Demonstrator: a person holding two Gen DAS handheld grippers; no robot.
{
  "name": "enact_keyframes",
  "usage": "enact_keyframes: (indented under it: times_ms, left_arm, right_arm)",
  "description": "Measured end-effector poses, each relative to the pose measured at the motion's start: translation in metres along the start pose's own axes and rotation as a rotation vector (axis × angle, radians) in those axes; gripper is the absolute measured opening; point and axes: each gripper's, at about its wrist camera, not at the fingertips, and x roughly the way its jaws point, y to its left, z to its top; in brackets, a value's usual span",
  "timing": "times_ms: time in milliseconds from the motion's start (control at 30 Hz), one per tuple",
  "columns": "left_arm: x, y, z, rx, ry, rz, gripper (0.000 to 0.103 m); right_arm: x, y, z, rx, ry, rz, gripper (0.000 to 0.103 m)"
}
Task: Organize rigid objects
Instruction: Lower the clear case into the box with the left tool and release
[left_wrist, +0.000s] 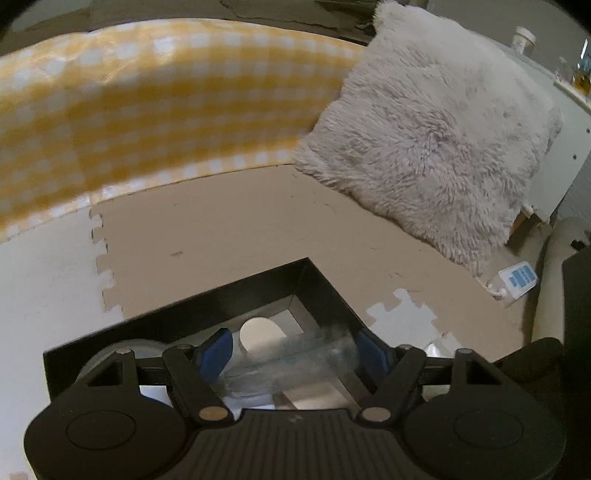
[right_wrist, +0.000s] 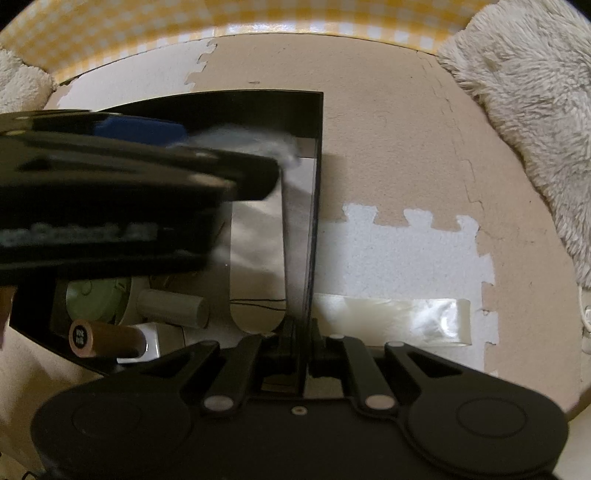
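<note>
Left gripper (left_wrist: 291, 349) over a black box (left_wrist: 328, 291) that stands on the foam-mat floor (left_wrist: 229, 229); its 2 blue-padded fingers (left_wrist: 216, 352) are spread apart, and a clear plastic bottle (left_wrist: 291, 367), blurred, lies slantwise between them above the box interior; whether the pads touch it cannot be told. Beneath the bottle, inside the box, a white round disc (left_wrist: 260, 332) and a grey round object (left_wrist: 125, 350) at the left wall. Right gripper (right_wrist: 301, 332) closed on the right wall of the black box (right_wrist: 312, 221), 1 finger inside the wall and 1 outside. In the right wrist view the left gripper (right_wrist: 129, 192) crosses the box from the left, blurred. Near the box's near edge lie a green round lid (right_wrist: 96, 299), a grey cylinder (right_wrist: 173, 308) and a brown tube (right_wrist: 107, 338) with a black end cap, the tube resting on the near left rim. A strip of clear tape (right_wrist: 406, 319) lies on the floor just right of the box. A yellow checked cloth (left_wrist: 147, 103) runs along the far edge of the mat, with a grey fluffy cushion (left_wrist: 436, 140) at its right end
</note>
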Motion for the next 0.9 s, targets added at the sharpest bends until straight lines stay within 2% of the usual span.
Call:
enact_keyframes:
  times_ms: [100, 200, 567, 900]
  left_arm:
    - [0.001, -0.004, 0.001, 0.023, 0.013, 0.034, 0.092]
    - [-0.003, -0.003, 0.0, 0.036, 0.024, 0.034, 0.096]
    - [-0.02, 0.004, -0.007, 0.094, 0.078, 0.086, 0.098]
    - [-0.05, 0.017, -0.014, 0.056, 0.092, 0.103, 0.101]
  right_arm:
    - [0.0, -0.001, 0.0, 0.002, -0.002, 0.003, 0.007]
    - [-0.001, -0.001, 0.0, 0.005, -0.003, 0.005, 0.007]
    - [-0.001, -0.002, -0.001, 0.003, -0.002, 0.004, 0.007]
    - [-0.001, -0.002, -0.001, 0.001, -0.002, 0.001, 0.007]
